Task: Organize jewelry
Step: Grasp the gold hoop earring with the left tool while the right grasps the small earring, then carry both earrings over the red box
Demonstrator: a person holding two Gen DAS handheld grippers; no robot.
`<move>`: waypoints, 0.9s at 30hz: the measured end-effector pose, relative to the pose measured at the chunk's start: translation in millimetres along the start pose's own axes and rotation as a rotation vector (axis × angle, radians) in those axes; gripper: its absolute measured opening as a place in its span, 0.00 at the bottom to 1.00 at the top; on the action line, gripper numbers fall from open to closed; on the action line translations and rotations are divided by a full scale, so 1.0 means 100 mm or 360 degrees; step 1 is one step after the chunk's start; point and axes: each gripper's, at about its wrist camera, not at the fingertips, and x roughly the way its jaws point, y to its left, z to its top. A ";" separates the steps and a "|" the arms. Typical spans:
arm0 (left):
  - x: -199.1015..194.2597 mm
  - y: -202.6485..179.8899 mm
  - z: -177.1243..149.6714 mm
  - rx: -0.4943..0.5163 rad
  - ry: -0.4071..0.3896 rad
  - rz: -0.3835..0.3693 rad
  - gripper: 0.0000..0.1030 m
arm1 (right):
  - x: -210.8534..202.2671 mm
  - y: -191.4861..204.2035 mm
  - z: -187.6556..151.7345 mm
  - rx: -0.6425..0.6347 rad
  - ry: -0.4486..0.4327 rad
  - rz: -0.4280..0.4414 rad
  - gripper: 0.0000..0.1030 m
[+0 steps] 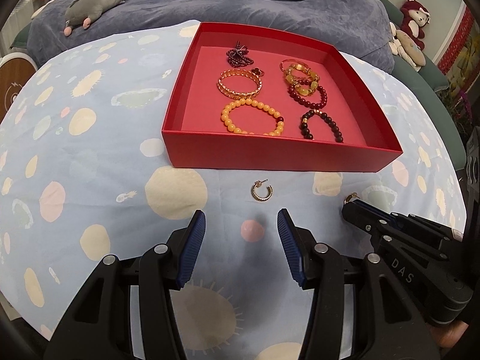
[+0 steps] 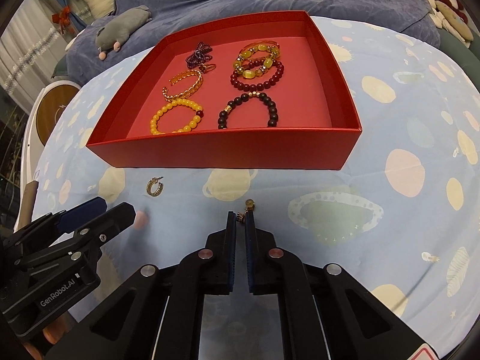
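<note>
A red box (image 1: 279, 154) (image 2: 222, 147) lies on a spotted blue cloth and holds several bracelets, among them a yellow bead bracelet (image 1: 252, 117) (image 2: 175, 117) and a dark bead bracelet (image 1: 322, 124) (image 2: 249, 111). A gold hoop earring (image 1: 262, 191) (image 2: 154, 187) lies on the cloth just ahead of my open, empty left gripper (image 1: 241, 219) (image 2: 111, 207). My right gripper (image 2: 240, 218) (image 1: 352, 207) is shut on a second gold earring (image 2: 247, 210) (image 1: 350, 197) in front of the box's near wall.
A grey plush mouse (image 1: 93, 6) (image 2: 123, 28) lies on the blue bedding behind the cloth. More soft toys (image 1: 412, 30) sit at the far right. A round wooden-topped item (image 2: 55, 111) stands off the left edge.
</note>
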 end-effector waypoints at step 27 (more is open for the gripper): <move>0.30 -0.18 0.14 0.0125 0.0019 -0.0033 0.16 | -0.10 -0.18 -0.01 0.0106 -0.0032 0.0056 0.05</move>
